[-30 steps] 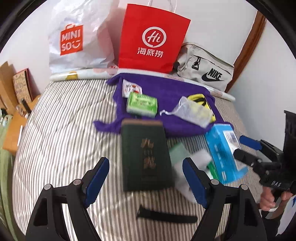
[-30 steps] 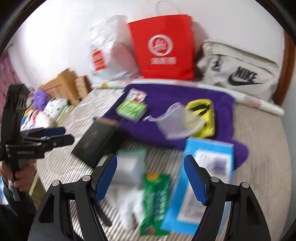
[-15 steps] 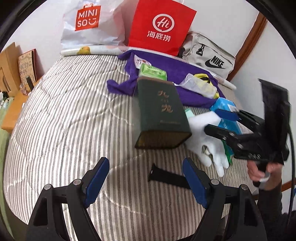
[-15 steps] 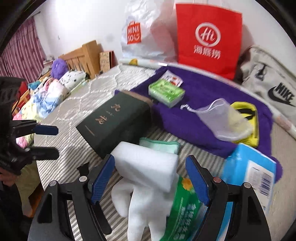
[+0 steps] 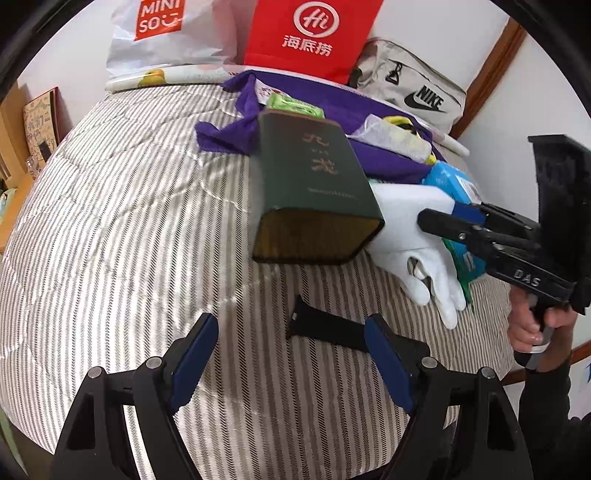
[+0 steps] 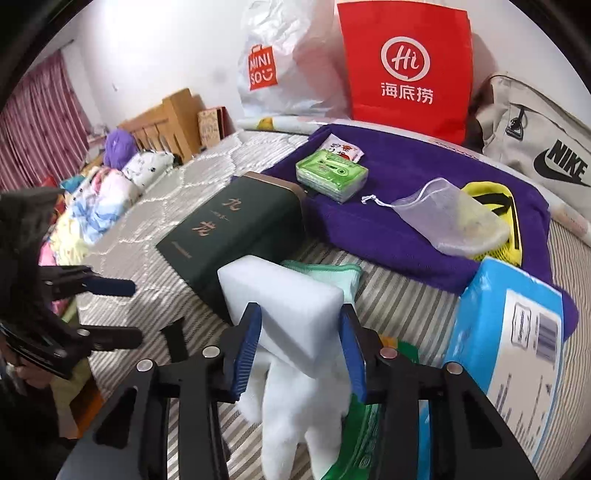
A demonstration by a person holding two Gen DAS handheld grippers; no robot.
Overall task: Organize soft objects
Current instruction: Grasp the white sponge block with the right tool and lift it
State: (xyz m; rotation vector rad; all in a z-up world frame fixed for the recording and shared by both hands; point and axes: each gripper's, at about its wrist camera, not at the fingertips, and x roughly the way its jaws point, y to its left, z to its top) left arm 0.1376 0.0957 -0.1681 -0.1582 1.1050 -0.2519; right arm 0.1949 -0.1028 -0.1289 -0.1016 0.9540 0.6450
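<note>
Both hands are sitting lower and closer to the bed than a second ago, and the right tongs (image 6: 301, 349), wide then, are now closing around the white sponge block (image 6: 284, 291), their blue pads right at its two sides; whether they are pressing yet is hard to tell. Going left to right in the left wrist view, the striped mattress (image 5: 110, 221) is lying bare from its rounded left edge across to the middle, giving open room. The left tongs (image 5: 291, 363) are hovering wide open over that stripe pattern with nothing between the pads, and a black strap (image 5: 325, 326) is lying just ahead of their right pad. Beyond it, the dark green box (image 5: 317, 192) is resting flat, its near end facing the camera and its far end touching the purple towel (image 5: 236, 125). The sponge block is lying just right of the box, against its side, on top of a white glove (image 5: 439, 284) whose fingers are spreading toward the bed's near edge. A blue tissue pack (image 5: 450, 181) is crowding the right side, near the mattress edge. Against the wall, a white bag (image 5: 166, 33), a red bag (image 5: 314, 33) and a beige pouch (image 5: 410, 85) are closing off the far edge.
</note>
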